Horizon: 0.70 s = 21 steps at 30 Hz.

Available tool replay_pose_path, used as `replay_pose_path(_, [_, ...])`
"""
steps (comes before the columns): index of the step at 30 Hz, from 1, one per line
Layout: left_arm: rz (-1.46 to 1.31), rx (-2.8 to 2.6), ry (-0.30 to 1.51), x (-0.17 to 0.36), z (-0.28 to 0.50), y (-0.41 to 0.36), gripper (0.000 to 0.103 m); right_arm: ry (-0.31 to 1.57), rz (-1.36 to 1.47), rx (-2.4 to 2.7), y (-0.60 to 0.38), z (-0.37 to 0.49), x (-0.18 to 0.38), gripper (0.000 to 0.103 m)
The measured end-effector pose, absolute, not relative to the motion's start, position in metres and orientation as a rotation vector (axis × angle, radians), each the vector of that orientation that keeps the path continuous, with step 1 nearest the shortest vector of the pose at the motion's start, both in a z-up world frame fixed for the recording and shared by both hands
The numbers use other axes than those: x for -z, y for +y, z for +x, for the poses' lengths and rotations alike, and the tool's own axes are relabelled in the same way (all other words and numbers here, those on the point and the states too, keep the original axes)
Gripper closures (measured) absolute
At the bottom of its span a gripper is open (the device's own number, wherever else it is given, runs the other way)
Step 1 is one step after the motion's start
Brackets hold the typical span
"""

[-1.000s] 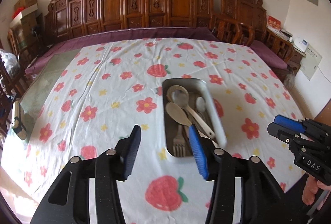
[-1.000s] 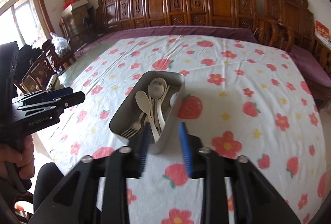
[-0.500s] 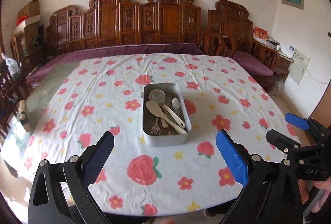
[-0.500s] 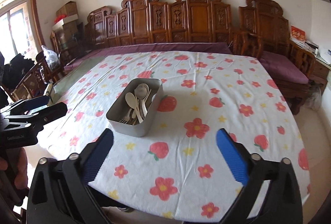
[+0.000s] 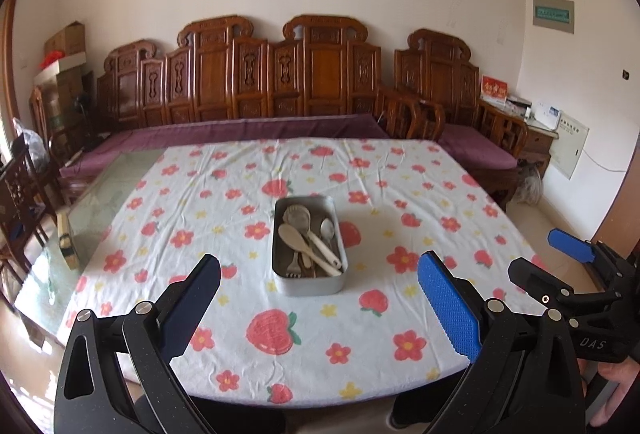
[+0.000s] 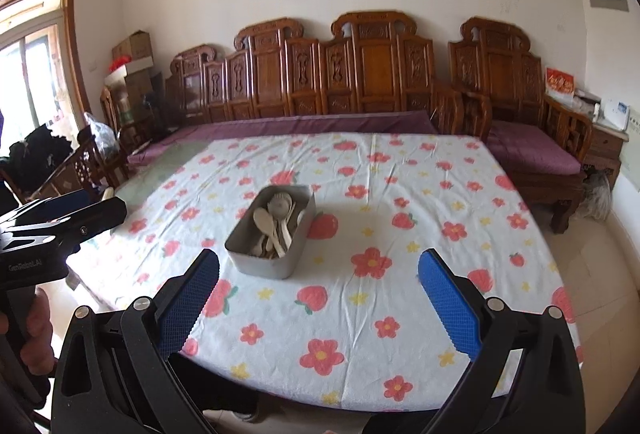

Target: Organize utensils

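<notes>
- On the table (image 5: 420,169), mid-cloth: a grey metal tray (image 5: 309,285) sits on the strawberry-and-flower tablecloth (image 5: 280,366), long side running away from the cameras.
- Inside the tray, loosely heaped: a pale wooden spoon (image 5: 294,237), a white slotted ladle (image 5: 299,215), a small metal spoon (image 5: 327,230) and a fork (image 5: 293,266) with tines toward the near wall (handles overlap; exact count cannot be told).
- Left gripper (image 5: 319,288): jaws spread wide, nothing between the pads. The tray lies ahead of it, well apart, framed in the gap between the two fingers.
- Right gripper (image 6: 319,284): likewise released, jaws wide and bare. From its view the tray (image 6: 264,262) sits ahead and slightly left of centre, clear of both pads.
- Each gripper shows at the edge of the other's view, held in a hand (image 6: 34,330) (only partly visible).
- Both grippers hang near the table's near edge, above the cloth and touching nothing.
</notes>
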State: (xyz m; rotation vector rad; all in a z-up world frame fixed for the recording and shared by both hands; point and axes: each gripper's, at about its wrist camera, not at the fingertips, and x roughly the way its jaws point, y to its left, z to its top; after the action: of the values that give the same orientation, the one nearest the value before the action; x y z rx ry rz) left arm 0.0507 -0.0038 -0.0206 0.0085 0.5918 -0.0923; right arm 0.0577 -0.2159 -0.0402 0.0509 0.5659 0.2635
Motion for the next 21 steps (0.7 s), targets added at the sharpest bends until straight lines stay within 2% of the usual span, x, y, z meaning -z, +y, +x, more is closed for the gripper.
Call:
replay_pose_path(11, [0.035, 0.070, 0.475, -0.029, 0.018, -0.019, 0.008, 0.384, 0.051, -0.237, -0.224, 0.014, -0.030, 0.003])
replay_pose_path(21, [0.004, 0.040, 0.400, -0.047, -0.005, -0.008, 0.008, 0.306, 0.059, -0.224, -0.231, -0.010, -0.058, 0.003])
